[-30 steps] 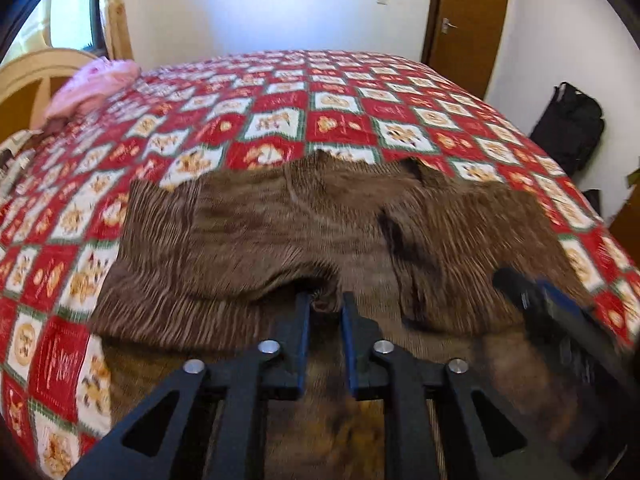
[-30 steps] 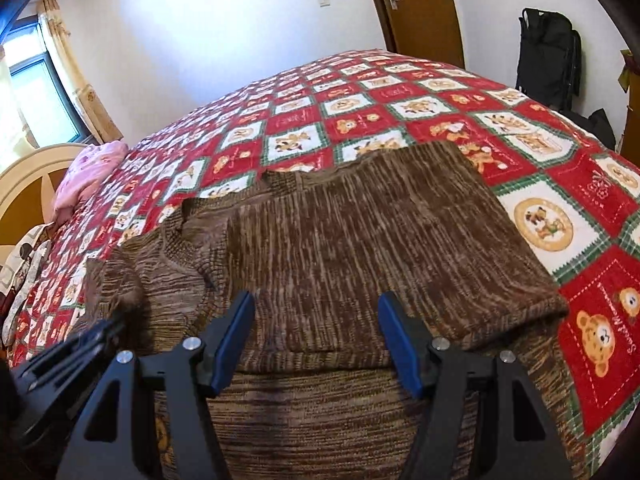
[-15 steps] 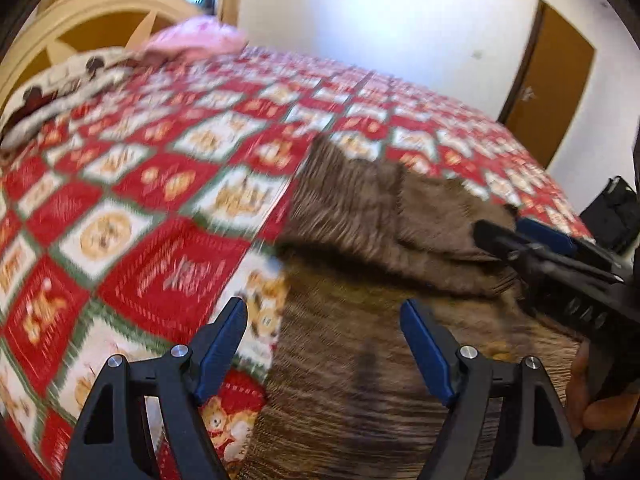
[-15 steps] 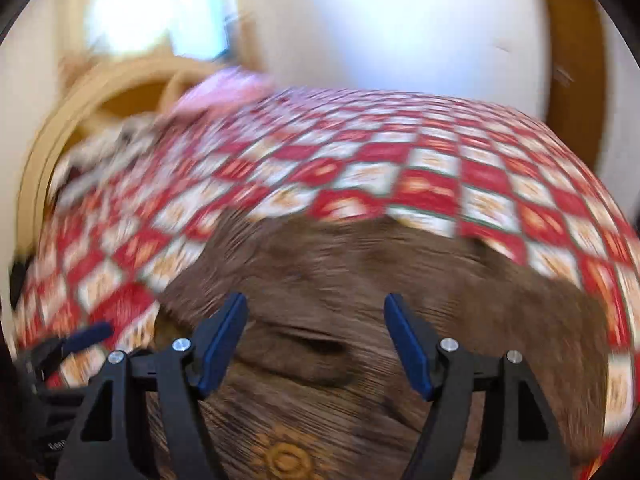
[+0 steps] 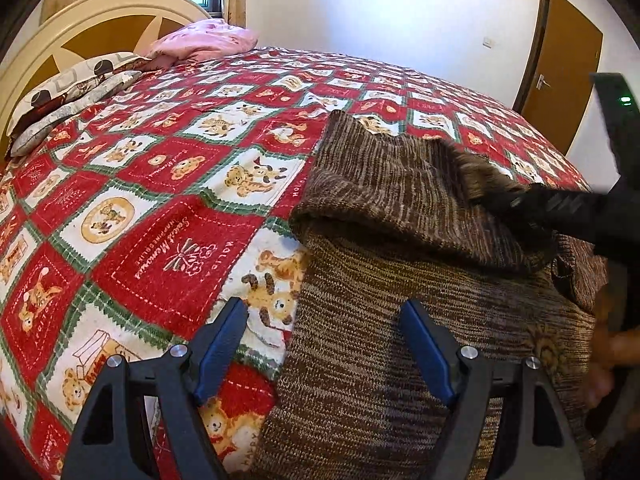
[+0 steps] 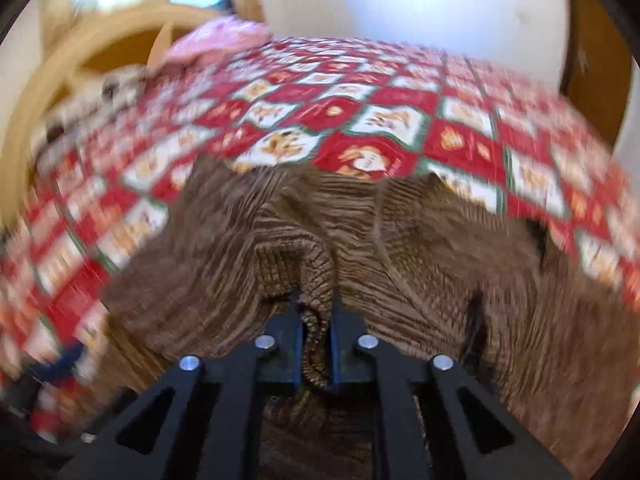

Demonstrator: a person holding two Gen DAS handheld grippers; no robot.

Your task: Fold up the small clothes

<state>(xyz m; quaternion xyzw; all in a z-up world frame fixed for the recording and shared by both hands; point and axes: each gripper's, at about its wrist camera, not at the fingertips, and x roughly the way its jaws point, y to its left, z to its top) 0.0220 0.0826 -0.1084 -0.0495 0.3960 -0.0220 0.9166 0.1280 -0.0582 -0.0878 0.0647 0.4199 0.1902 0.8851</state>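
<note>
A brown knitted sweater lies on the bed, its sleeves folded in over the body. My left gripper is open and empty, hovering over the sweater's left edge. My right gripper is shut on a ribbed cuff or hem of the sweater and lifts a fold of it; the right wrist view is blurred. In the left wrist view the right gripper reaches in from the right, over the folded sleeve.
The bed has a red, white and green bear-patterned quilt. Pillows and a pink garment lie by the wooden headboard. A brown door stands at the back right.
My left gripper let go of the sweater, opened and swung to its left edge. My right gripper, open before, has closed on a sweater cuff or hem.
</note>
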